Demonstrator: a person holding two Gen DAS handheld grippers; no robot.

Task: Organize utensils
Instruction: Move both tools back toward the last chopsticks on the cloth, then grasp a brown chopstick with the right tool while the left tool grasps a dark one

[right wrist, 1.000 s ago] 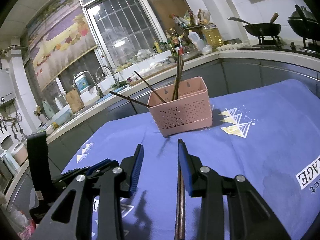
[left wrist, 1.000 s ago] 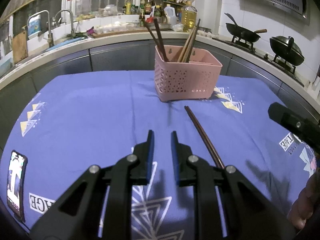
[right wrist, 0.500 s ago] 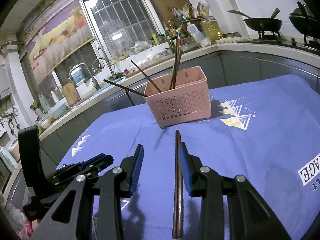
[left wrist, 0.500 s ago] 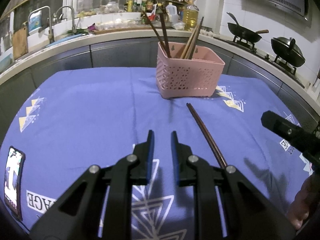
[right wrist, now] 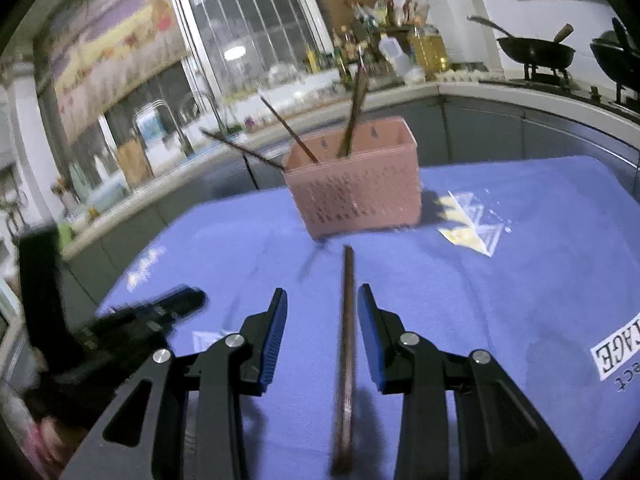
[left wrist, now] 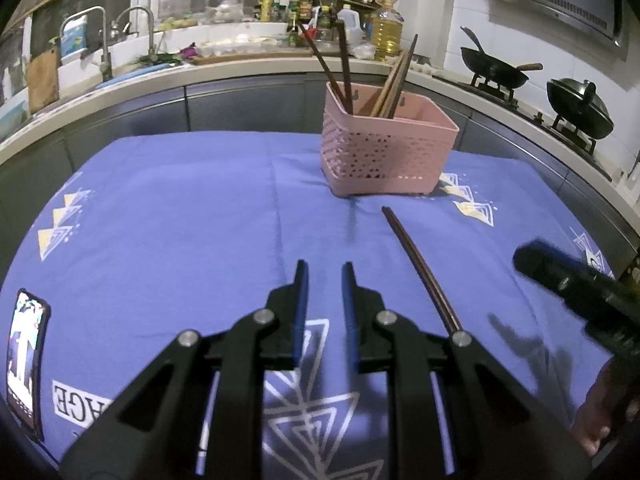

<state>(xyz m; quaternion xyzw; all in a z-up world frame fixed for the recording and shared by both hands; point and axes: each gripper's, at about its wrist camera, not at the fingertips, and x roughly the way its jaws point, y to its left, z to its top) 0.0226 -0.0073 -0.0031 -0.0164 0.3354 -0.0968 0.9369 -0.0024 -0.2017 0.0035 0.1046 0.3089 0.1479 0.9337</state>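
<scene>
**Guide:** Since a second ago, the right tool (right wrist: 322, 320) has come lower and lined up over the loose chopstick (right wrist: 347, 344), which earlier sat against its right finger and now lies between both fingers. Left tool (left wrist: 324, 292) has kept its place.

**Listener:** Is the right tool gripping the chopstick?

**Guide:** No. Its blue pads stand apart on either side, with a gap to the chopstick on each side. The chopstick lies flat on the blue cloth (right wrist: 540, 280) covering the bench, pointing toward twelve o'clock in the right wrist view.

**Listener:** And the left tool?

**Guide:** Its fingers are nearly together, a narrow gap between them, and nothing is in it. It hovers over the cloth. From its camera the same chopstick (left wrist: 420, 268) lies at about two o'clock of its fingertips, and the right tool (left wrist: 576, 288) enters at three o'clock.

**Listener:** Where should the chopstick go?

**Guide:** A pink perforated basket (left wrist: 384, 152) stands on the cloth at twelve o'clock, just beyond the chopstick's far tip. Several chopsticks (left wrist: 394, 76) already stand in it, leaning against its walls.

**Listener:** How far along is the sorting?

**Guide:** I judge it nearly done. Most utensils are in the basket, and this is the only loose one I can see. It has yet to be gripped, lifted and dropped in. A phone (left wrist: 24, 364) lies at the cloth's edge at nine o'clock.
</scene>
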